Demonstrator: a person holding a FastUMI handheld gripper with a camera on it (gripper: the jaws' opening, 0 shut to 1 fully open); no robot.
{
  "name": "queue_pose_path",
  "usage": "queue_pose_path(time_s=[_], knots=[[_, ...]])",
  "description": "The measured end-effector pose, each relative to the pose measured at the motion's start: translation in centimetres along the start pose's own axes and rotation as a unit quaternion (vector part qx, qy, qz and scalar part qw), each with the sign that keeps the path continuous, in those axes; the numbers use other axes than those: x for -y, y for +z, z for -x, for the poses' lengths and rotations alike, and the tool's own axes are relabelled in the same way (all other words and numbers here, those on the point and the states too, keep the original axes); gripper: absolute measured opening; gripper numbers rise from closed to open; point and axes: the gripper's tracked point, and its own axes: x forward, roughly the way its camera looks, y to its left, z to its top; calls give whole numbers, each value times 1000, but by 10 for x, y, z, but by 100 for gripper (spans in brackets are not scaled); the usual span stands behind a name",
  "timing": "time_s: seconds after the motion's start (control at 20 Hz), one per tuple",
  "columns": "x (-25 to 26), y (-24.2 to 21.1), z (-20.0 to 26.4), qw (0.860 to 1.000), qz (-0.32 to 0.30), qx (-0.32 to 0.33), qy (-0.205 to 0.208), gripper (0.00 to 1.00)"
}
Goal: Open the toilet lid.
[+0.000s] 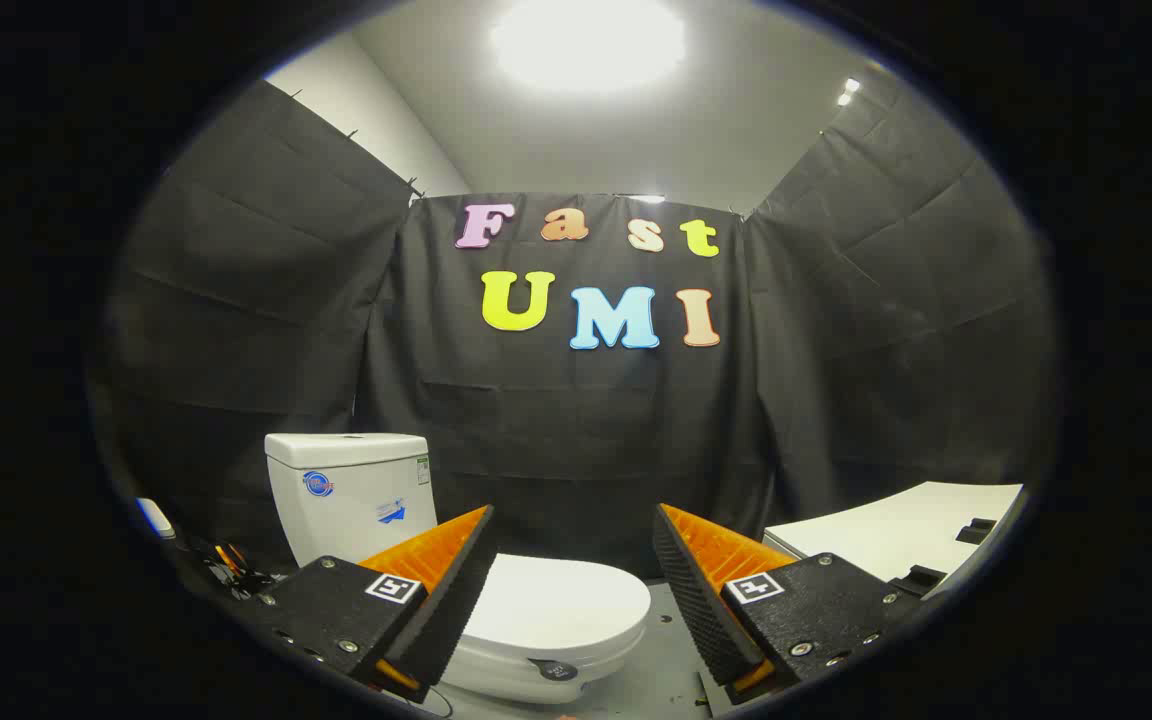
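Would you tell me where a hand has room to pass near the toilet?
Bare floor lies between the closed toilet lid and the white table, ahead of the open gripper. Left of the tank, tangled cables crowd the floor.

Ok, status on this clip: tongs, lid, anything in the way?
Tongs open, holding nothing. Toilet lid down, shut, just ahead between the fingers, untouched. Nothing between tongs and lid.

Blown-out ceiling light (pixel 588 42), dim booth, sharp focus, fisheye-bent edges.
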Motion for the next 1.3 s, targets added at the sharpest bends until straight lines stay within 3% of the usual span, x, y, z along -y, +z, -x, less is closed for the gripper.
queue_pose_path(time_s=[1.3], knots=[[1, -8, 4, 1000, -9, -3, -2, 95]])
